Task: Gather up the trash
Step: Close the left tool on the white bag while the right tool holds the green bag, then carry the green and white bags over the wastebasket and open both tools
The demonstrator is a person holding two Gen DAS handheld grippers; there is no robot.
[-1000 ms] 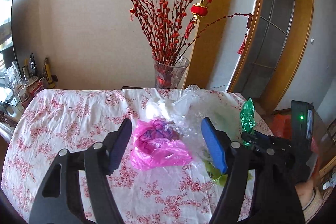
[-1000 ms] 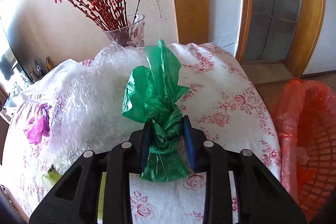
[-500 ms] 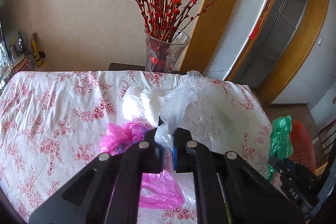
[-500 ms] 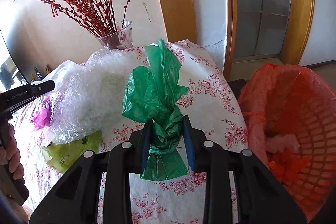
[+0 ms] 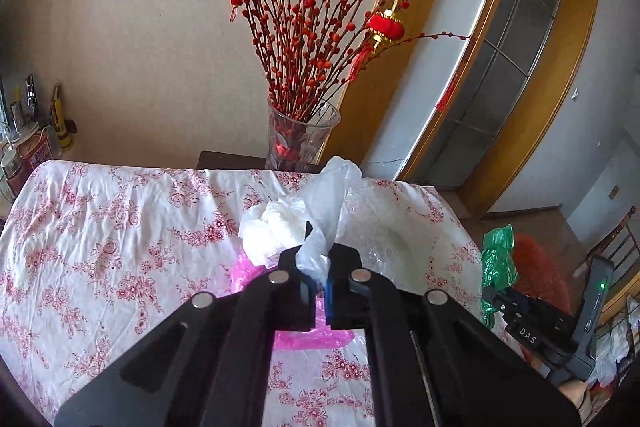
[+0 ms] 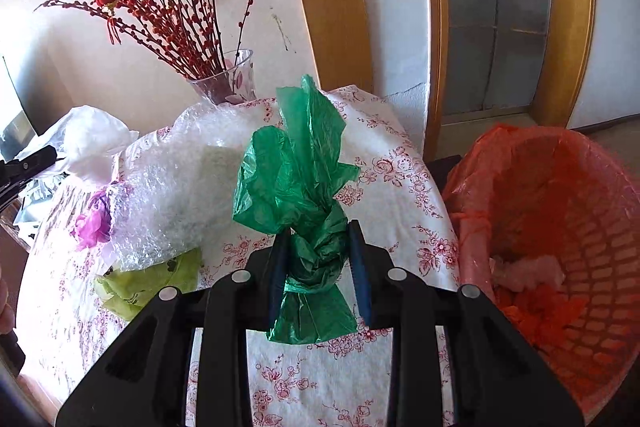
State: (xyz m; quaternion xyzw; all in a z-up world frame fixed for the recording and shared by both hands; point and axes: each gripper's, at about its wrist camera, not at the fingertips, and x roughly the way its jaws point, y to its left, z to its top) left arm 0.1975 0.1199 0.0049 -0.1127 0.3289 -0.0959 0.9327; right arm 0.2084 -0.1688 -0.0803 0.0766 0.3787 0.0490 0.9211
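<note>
Since half a second ago, both grippers have risen and the right one has swung toward the bin; a second ago the left jaws stood wide apart around the pink bag.

Landmark: trash basket (image 6: 568, 211), orange mesh with an orange liner, standing off the table's corner. Scraps already lie in its bottom.

Table (image 5: 104, 259), floral cloth, just beside the basket. Bubble wrap sheet (image 6: 188, 195) sprawls across the part of it nearer the basket; pink bag (image 5: 308, 337) and yellow-green bag (image 6: 148, 281) lie on the cloth farther off, partly under the wrap.

Right gripper (image 6: 316, 259): clamped on the knot of the green bag (image 6: 292, 179), held over the table edge close to the basket, not yet above its mouth.

Left gripper (image 5: 318, 285): jaws together, pinching a neck of the white plastic bag (image 5: 280, 223), lifted over the pink bag, well away from the basket.

Step in hand, by my reading: drop the green bag. To do it well, carry it fully over the basket's opening before releasing, low enough that the light film cannot drift onto the rim. Left should lift slowly; the white bag may drag the bubble wrap.
</note>
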